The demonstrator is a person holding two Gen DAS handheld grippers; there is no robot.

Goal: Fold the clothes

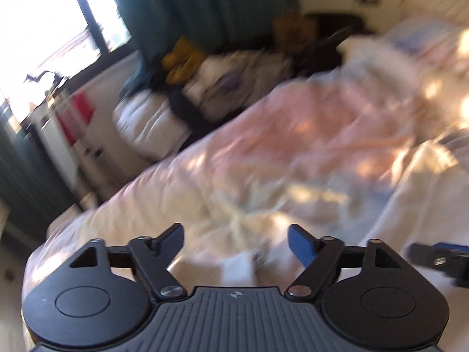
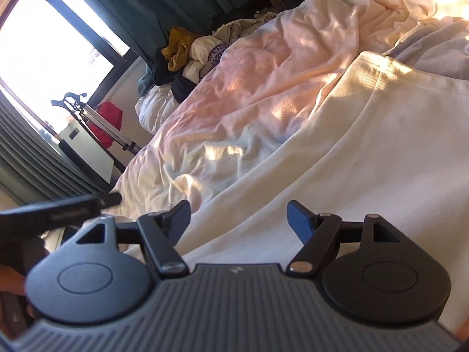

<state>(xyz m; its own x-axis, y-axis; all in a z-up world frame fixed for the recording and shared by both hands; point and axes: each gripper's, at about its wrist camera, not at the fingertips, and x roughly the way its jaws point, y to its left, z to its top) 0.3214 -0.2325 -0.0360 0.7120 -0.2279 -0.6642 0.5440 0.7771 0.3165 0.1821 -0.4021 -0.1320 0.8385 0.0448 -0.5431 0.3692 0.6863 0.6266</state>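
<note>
A cream-white garment (image 2: pixel 337 158) lies spread flat on the bed, filling the right half of the right wrist view. My right gripper (image 2: pixel 238 217) hovers just above its near edge, open, with nothing between the blue pads. In the blurred left wrist view my left gripper (image 1: pixel 236 239) is open over the rumpled bedding, with a white bit of cloth (image 1: pixel 237 267) below the gap; whether that cloth is part of the garment I cannot tell. The right gripper's finger (image 1: pixel 436 256) shows at that view's right edge, and the left gripper (image 2: pixel 58 211) shows dark at the left of the right wrist view.
A pinkish-white duvet (image 2: pixel 263 82) covers the bed. A pile of unfolded clothes (image 2: pixel 190 52), yellow, white and dark, sits at the bed's far side by the teal curtain (image 2: pixel 140 8). A bright window (image 2: pixel 44 47), a red item (image 2: pixel 108 123) and a stand (image 2: pixel 88 117) lie left.
</note>
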